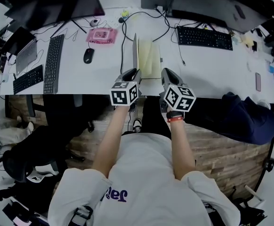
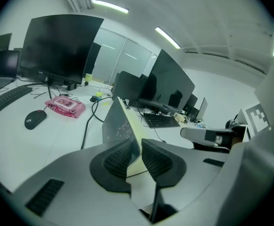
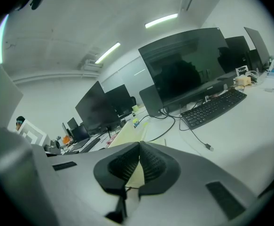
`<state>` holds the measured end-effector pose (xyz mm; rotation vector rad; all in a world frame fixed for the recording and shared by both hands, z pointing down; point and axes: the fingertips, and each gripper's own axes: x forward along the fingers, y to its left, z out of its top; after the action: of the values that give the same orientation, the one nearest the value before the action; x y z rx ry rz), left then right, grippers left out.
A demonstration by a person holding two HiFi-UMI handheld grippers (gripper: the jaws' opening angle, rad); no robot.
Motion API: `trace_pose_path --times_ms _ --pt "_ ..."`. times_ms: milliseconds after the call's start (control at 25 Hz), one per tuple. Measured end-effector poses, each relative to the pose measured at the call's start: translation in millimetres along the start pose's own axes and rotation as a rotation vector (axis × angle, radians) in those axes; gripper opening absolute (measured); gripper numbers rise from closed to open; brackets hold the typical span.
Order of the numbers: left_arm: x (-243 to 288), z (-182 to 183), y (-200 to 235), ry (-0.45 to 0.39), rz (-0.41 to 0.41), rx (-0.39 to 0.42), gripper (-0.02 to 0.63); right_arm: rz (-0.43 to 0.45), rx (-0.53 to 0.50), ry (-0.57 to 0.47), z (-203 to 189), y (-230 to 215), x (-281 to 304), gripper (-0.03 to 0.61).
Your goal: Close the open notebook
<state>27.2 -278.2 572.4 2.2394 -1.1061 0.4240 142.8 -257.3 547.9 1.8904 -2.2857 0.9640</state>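
white tabletop (image 1: 104, 74): notebook (image 1: 149, 60), likely light; cover (image 2: 115, 124) thin, upright, best taken at its free edge. left gripper (image 2: 139, 146) narrow, cover between jaws; right gripper (image 3: 139, 147) closed, empty.

We saw shared office. We noted long white desk (image 1: 207, 69) carrying several workstations: big dark monitors (image 2: 59, 48), black keyboards (image 1: 204, 36), mouse (image 1: 88, 55), cables (image 1: 123, 34) trailing across top. We noted laptop (image 1: 26, 55) at desk's left end, black swivel chair (image 1: 28, 157) on wood floor (image 1: 221, 149). We saw ceiling strip lights (image 2: 109, 6), glass partition (image 2: 122, 55) behind screens.
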Motion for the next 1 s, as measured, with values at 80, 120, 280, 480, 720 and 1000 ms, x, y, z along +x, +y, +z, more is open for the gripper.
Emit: trace_pose_path --times_ms 80,120,280,480,720,1000 --pt "4 -1 -5 0.004 -0.009 0.011 0.078 -0.012 0.009 -0.010 2 -6 -3 0.002" --pt "6 -1 -8 0.006 -0.013 0.016 0.080 -0.017 0.013 -0.013 3 -8 -4 0.002" --pt "13 -4 -17 0.018 -0.035 0.036 0.080 -0.028 0.024 -0.015 1 -13 -7 0.002" --pt "24 -6 -28 0.036 -0.057 0.056 0.081 -0.042 0.026 -0.019 1 -20 -9 0.002" --pt "37 -12 -38 0.056 -0.076 0.072 0.084 -0.063 0.027 -0.022 1 -31 -11 0.002" --pt "53 -20 -52 0.081 -0.055 0.122 0.086 -0.058 0.077 -0.023 -3 -40 -13 0.002"
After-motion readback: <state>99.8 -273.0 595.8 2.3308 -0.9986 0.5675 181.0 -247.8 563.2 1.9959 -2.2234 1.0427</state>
